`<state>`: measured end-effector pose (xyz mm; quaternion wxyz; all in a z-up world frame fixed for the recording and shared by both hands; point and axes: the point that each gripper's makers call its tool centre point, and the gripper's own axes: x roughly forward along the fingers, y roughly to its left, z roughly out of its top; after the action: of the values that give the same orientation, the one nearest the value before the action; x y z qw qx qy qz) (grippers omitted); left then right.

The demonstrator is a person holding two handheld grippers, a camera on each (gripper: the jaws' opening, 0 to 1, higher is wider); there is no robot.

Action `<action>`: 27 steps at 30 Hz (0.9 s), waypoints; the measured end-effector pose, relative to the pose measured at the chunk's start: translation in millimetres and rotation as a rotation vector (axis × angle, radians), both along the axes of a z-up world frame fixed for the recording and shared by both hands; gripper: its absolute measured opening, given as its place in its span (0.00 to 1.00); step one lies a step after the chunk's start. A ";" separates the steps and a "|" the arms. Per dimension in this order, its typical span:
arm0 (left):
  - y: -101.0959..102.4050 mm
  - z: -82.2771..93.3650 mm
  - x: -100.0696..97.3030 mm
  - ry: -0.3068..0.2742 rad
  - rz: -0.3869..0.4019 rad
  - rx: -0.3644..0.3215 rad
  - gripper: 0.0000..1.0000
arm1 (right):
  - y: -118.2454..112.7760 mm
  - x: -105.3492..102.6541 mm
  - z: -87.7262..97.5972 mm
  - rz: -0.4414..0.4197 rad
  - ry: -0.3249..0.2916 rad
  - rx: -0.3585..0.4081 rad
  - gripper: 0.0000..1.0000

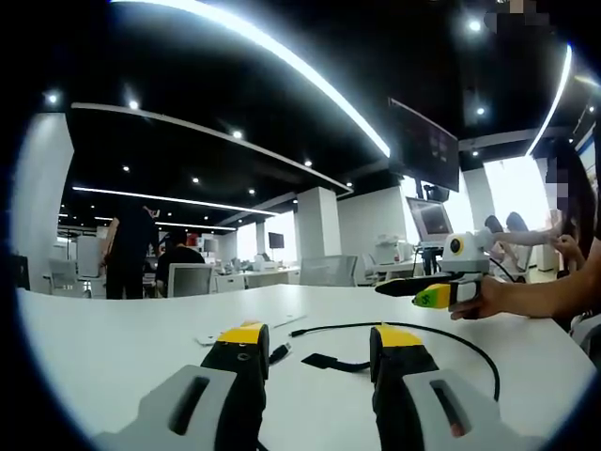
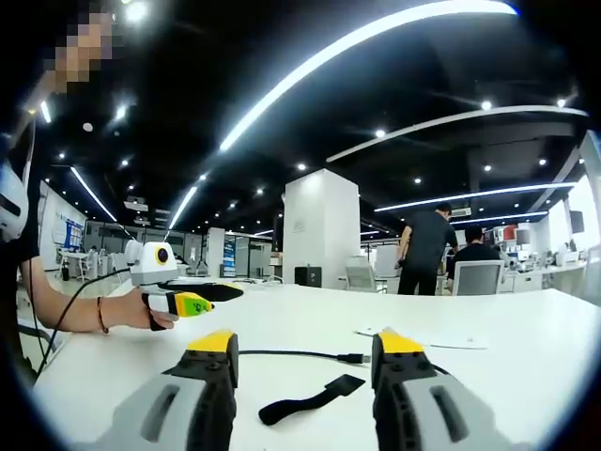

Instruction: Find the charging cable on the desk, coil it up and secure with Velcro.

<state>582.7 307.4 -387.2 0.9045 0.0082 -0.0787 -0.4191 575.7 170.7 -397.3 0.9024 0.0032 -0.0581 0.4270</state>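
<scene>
White surface: one long desk (image 1: 113,348) fills the lower half of both views, pale and glossy.
Left gripper (image 1: 319,349): rises from the bottom of the left gripper view, two grey jaws with yellow tips, standing apart with nothing between them.
Charging cable (image 1: 404,329): one black cable, lying loose on the desk, uncoiled; in the left gripper view it runs from a plug just right of the left jaw tip, arcs to the right and curls down at lower right. In the right gripper view the cable (image 2: 291,355) lies straight between the jaw tips.
Velcro strap (image 1: 331,363): one black strap, flat on the desk between the jaws, just below the cable.
Right gripper (image 2: 305,355): bottom of the right gripper view, jaws likewise spread wide, holding nothing.
Other items: two small white flat pieces (image 1: 282,321) on the desk beyond the cable.
Containers: none discernible.
Writing: none legible.
People: two figures (image 2: 427,246) in dark clothes at distant desks.
</scene>
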 end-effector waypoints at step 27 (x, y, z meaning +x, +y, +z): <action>1.1 0.1 0.6 0.001 0.001 -0.004 0.43 | 0.3 0.2 -2.0 -0.003 0.005 -0.005 0.57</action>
<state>583.3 308.4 -387.1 0.9048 0.0063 -0.0793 -0.4183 576.0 171.0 -399.3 0.9031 0.0019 -0.0550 0.4259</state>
